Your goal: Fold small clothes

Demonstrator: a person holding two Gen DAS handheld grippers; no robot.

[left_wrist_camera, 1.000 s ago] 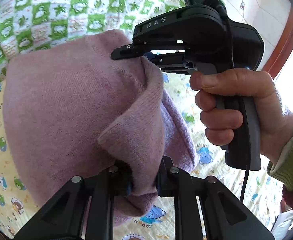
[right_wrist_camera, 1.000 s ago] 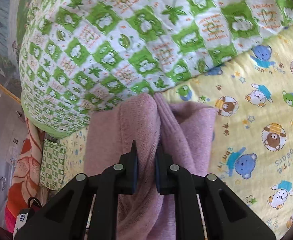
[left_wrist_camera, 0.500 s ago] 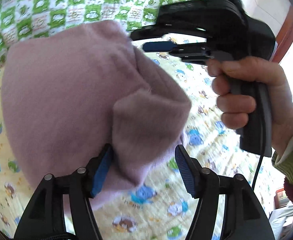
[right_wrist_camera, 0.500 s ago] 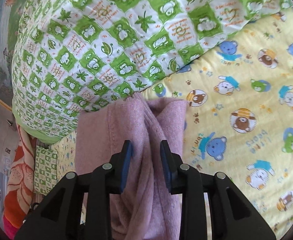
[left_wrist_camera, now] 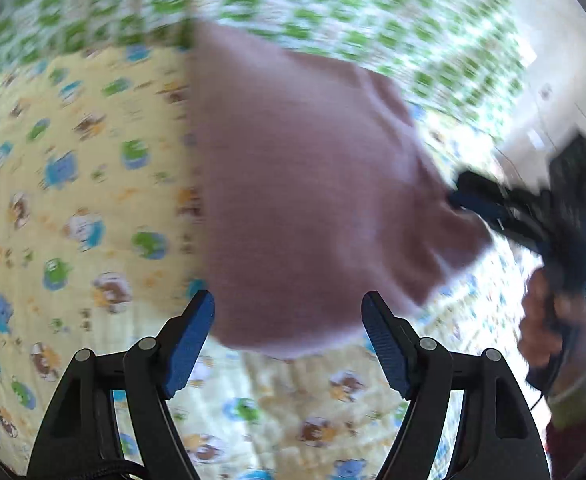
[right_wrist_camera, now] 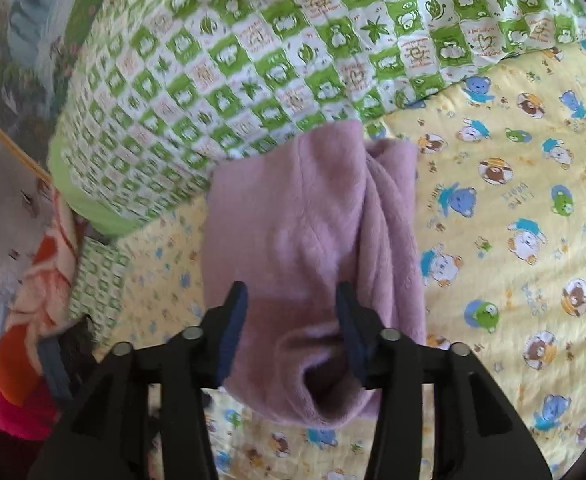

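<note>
A small pink knitted garment (left_wrist_camera: 313, 184) lies folded on the yellow bear-print sheet (left_wrist_camera: 73, 220); the left wrist view is motion-blurred. My left gripper (left_wrist_camera: 289, 320) is open and empty, its blue pads just at the garment's near edge. My right gripper (right_wrist_camera: 291, 300) is open, its pads either side of the garment's (right_wrist_camera: 313, 240) near end without clamping it. The right gripper also shows at the garment's right corner in the left wrist view (left_wrist_camera: 493, 208).
A green-and-white checked quilt (right_wrist_camera: 293, 48) is bunched behind the garment. Orange and pink fabrics (right_wrist_camera: 25, 340) lie at the bed's left edge. The yellow sheet (right_wrist_camera: 533, 240) stretches to the right. A wall and wooden frame (left_wrist_camera: 553, 80) stand far right.
Both grippers opened and let go of the pink garment, which dropped flat onto the sheet. The left gripper swung back and left; the right gripper drew back a little.
</note>
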